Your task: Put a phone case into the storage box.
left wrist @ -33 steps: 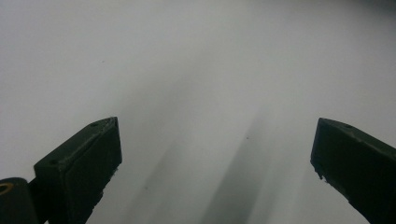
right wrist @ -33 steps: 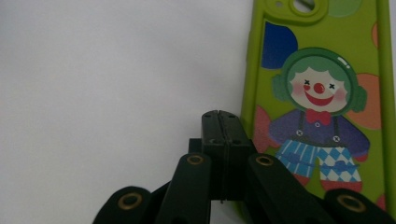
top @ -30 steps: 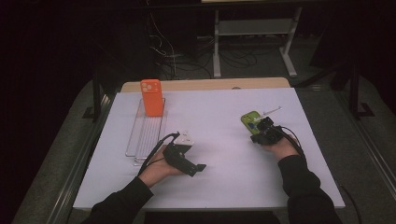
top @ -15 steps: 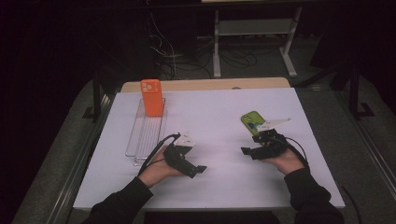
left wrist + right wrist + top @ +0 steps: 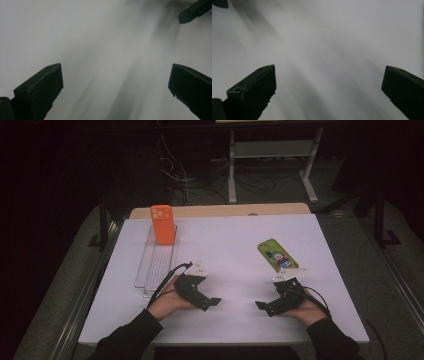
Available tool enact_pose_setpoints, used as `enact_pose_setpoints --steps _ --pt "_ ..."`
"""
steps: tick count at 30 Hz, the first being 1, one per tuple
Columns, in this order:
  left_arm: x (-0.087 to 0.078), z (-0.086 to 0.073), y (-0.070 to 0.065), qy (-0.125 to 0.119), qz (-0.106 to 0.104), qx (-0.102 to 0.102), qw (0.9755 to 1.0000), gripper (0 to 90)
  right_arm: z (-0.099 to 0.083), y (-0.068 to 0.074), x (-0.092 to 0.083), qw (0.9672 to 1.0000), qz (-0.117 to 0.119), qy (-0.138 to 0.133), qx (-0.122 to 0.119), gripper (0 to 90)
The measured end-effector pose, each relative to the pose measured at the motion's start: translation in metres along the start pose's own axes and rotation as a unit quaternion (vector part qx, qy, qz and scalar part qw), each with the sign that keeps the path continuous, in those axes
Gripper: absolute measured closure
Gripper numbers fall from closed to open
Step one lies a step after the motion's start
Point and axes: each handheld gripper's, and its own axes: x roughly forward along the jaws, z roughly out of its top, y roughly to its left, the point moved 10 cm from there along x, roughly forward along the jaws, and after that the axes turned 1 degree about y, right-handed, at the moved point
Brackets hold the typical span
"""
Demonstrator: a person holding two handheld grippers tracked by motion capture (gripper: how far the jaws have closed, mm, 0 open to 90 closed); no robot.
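Two black jaws rise from seven and five o'clock, and the right gripper (image 5: pixel 329 82) has just been spreading them; now they stand wide apart with nothing between. Ahead lies a bare white table surface (image 5: pixel 332 37), streaked with soft grey shadows running from eleven toward five o'clock. A dark tip of the other gripper (image 5: pixel 219 3) pokes in at eleven o'clock.

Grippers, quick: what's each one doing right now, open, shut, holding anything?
Left gripper: open, nothing between the jaws.
Right gripper: jaws have just been opening, now wide, empty; the green phone case lies free on the table.
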Motion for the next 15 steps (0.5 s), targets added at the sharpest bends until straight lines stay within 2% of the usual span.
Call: enact_pose_setpoints --steps 3,5,9,12,15 --pt "0.000 0.000 0.000 0.000 -0.001 0.000 1.0000 0.0 0.000 0.001 0.000 1.0000 0.003 0.002 0.002 0.0" --pt "0.000 0.000 0.001 0.001 0.002 0.006 1.0000 0.0 0.002 -0.001 -0.001 1.0000 -0.003 0.001 -0.007 0.0" --pt "0.001 0.000 0.001 -0.001 0.005 0.007 1.0000 0.0 0.007 -0.006 -0.006 0.9998 -0.017 0.008 -0.007 0.0" --pt "0.000 -0.001 0.001 0.004 0.008 0.015 0.9998 0.0 0.013 -0.015 -0.010 0.9994 -0.026 0.020 0.009 0.0" --pt "0.001 0.001 0.000 -0.005 0.008 0.008 0.9999 0.0 0.019 -0.026 -0.012 0.9987 -0.035 0.027 0.024 0.0"
